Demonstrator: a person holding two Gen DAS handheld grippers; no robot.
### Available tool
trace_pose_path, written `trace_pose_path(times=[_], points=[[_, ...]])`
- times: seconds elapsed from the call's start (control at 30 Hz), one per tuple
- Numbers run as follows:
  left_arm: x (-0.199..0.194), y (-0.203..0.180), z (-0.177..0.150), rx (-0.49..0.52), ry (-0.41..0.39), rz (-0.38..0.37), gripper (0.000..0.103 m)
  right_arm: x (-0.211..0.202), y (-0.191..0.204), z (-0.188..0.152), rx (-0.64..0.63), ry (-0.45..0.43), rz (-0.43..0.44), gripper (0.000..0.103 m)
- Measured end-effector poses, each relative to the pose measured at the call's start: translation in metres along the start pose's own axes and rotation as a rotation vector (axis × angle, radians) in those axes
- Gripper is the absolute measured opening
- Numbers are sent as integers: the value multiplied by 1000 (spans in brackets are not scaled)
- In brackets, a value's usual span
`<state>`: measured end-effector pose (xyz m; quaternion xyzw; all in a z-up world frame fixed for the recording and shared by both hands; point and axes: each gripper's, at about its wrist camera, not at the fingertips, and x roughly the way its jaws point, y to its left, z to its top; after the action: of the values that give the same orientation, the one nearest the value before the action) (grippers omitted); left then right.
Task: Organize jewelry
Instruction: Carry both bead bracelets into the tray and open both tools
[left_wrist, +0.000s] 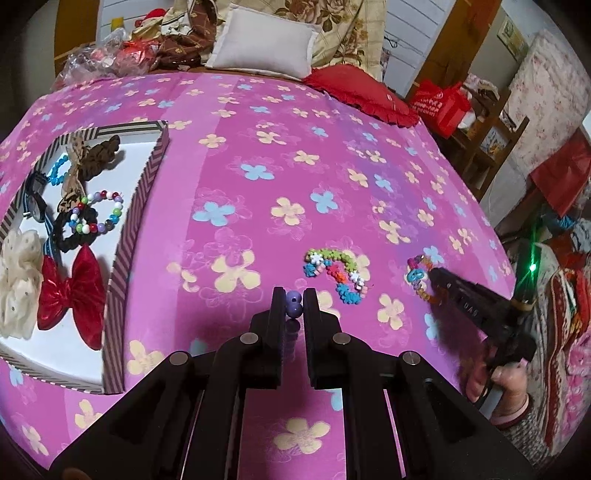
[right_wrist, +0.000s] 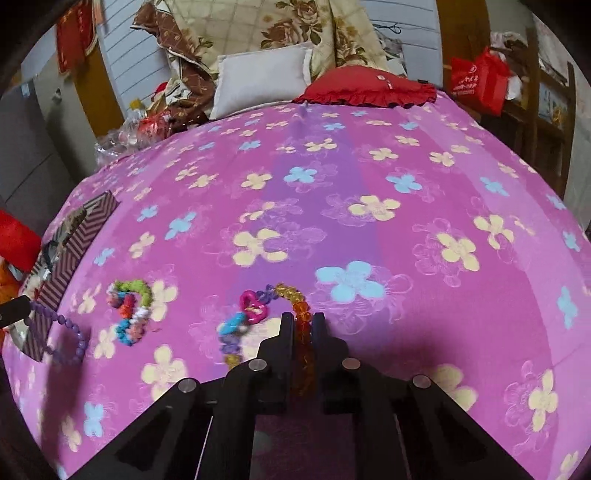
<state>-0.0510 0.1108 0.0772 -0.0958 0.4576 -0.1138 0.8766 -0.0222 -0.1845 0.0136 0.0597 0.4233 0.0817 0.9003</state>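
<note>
Red bag (right_wrist: 476, 79), white print unreadable

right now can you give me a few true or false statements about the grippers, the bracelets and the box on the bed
1. The left gripper is shut on a purple bead bracelet. True.
2. The right gripper is open and holds nothing. False: it is shut on the amber beads of a multicolour bead bracelet.
3. The flower bead bracelet already lies in the striped box. False: it lies on the pink bedspread, outside the box.
4. A red bow lies in the striped box. True.
5. The striped box is to the left of the left gripper in its own view. True.
</note>
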Motion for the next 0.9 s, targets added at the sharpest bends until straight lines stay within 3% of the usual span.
trace_pose_path(times=[0.2, 0.4, 0.6, 0.9], points=[[-34, 27, 12, -29, -83, -30, 8, -50, 29, 25, -12, -104, 20, 9], [-65, 75, 32, -103, -178, -45, 8, -90, 93, 54, -128, -169, 41, 9], [-70, 136, 59, -203, -233, -51, 8, -79, 159, 73, -219, -118, 94, 9], [-23, 208, 104, -306, -209, -99, 8, -28, 268, 106, -343, -37, 157, 9]])
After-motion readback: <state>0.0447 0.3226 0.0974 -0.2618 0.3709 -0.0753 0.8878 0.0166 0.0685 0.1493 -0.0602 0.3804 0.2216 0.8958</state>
